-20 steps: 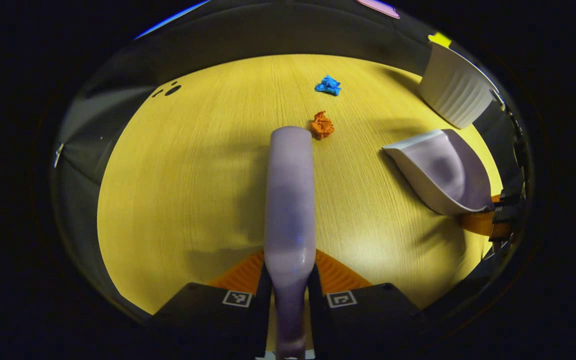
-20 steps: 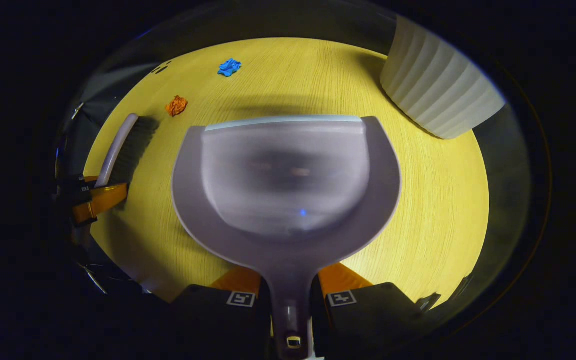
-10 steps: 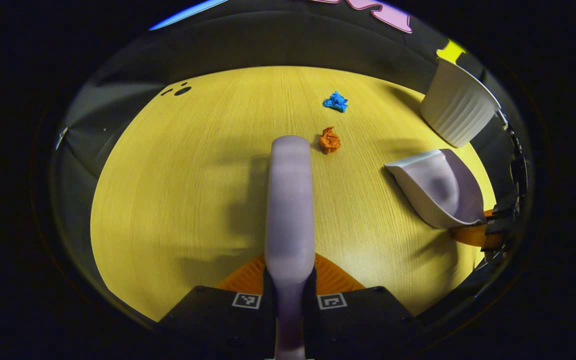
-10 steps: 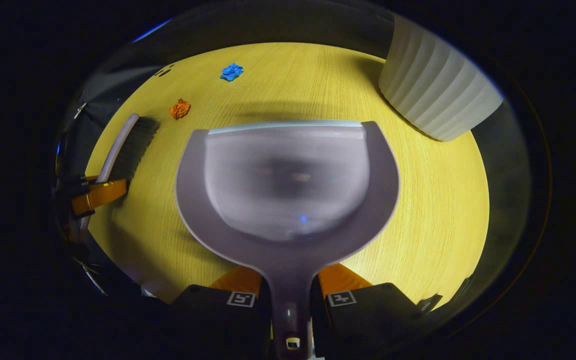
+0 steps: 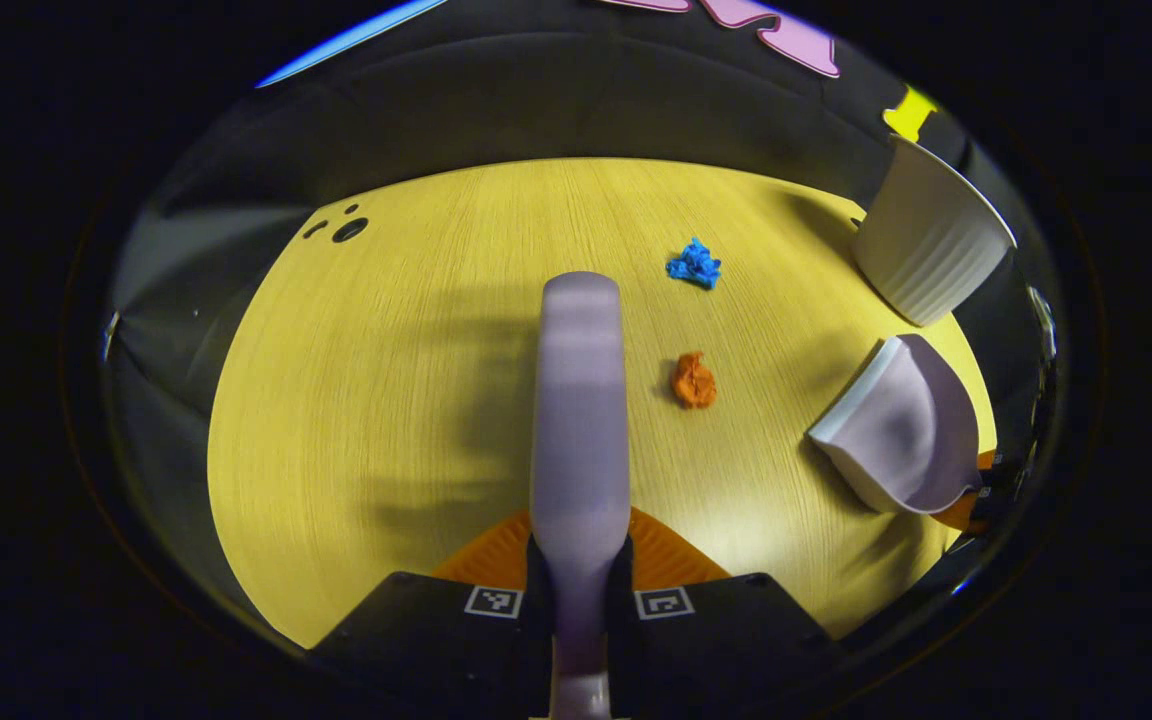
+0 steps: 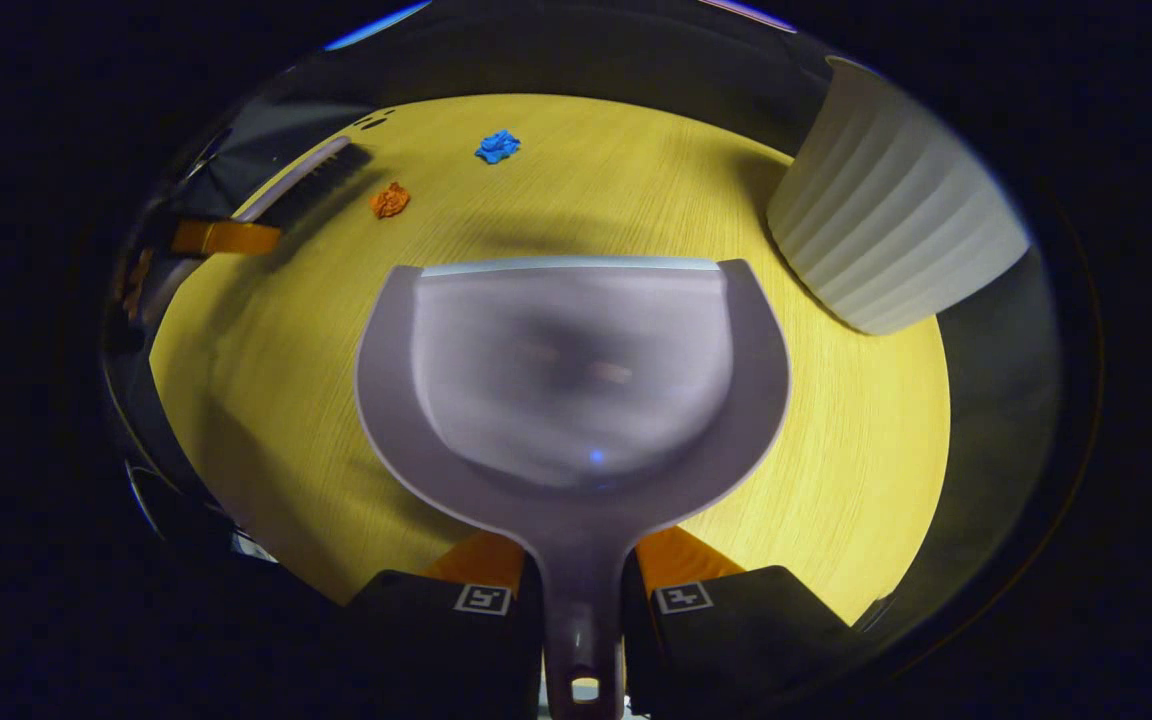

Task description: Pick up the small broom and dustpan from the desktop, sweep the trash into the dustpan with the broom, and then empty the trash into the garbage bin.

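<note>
Now broom (image 5: 579, 400) lengthwise fwd from left claw (image 5: 579, 585) (gripped).

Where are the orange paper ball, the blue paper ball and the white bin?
orange paper ball (image 5: 694, 380), left gripper view, its middle.
blue paper ball (image 5: 694, 264), left gripper view, its middle.
white bin (image 6: 886, 240), right gripper view, its ribbed side.

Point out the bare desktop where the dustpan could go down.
Bare desktop lies on the broom's side away from the paper. It is crowded between the orange wad, blue wad, dustpan and white bin.
</note>
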`<action>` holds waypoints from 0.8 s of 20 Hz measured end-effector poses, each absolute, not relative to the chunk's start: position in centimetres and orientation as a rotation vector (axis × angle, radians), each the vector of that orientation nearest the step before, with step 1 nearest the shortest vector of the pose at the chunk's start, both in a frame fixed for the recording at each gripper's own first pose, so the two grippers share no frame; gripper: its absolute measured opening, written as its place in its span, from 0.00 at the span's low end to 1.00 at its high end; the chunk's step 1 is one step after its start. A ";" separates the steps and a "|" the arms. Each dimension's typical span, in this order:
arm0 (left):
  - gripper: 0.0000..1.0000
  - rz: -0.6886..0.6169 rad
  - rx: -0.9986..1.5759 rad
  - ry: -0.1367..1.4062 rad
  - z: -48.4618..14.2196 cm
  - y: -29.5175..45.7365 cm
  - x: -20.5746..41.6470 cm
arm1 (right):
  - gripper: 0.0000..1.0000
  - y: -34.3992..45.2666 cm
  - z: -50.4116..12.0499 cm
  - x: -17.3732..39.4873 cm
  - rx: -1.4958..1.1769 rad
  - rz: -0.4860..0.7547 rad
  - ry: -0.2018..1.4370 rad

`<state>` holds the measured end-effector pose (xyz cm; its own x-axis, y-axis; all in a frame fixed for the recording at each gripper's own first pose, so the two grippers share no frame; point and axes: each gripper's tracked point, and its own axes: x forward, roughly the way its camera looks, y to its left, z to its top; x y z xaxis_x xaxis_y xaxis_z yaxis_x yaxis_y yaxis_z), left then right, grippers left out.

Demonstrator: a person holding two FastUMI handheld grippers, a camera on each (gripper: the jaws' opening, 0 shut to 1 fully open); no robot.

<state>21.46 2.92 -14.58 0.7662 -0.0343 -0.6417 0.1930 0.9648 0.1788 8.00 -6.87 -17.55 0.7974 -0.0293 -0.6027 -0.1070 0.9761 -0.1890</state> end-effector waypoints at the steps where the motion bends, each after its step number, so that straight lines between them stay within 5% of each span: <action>1: 0.27 -0.131 0.253 0.694 -14.1 2.8 22.5 | 0.37 -6.8 -17.2 8.1 -0.232 0.061 0.643; 16: 0.27 -0.261 0.502 0.785 -13.2 -2.0 31.3 | 0.37 -5.8 -14.5 12.9 -0.548 0.287 0.652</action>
<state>31.34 -2.02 -13.19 0.6833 -0.0403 -0.7290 0.4047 0.8519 0.3323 12.94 -5.76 -14.50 0.7631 0.0830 -0.6409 -0.4165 0.8214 -0.3895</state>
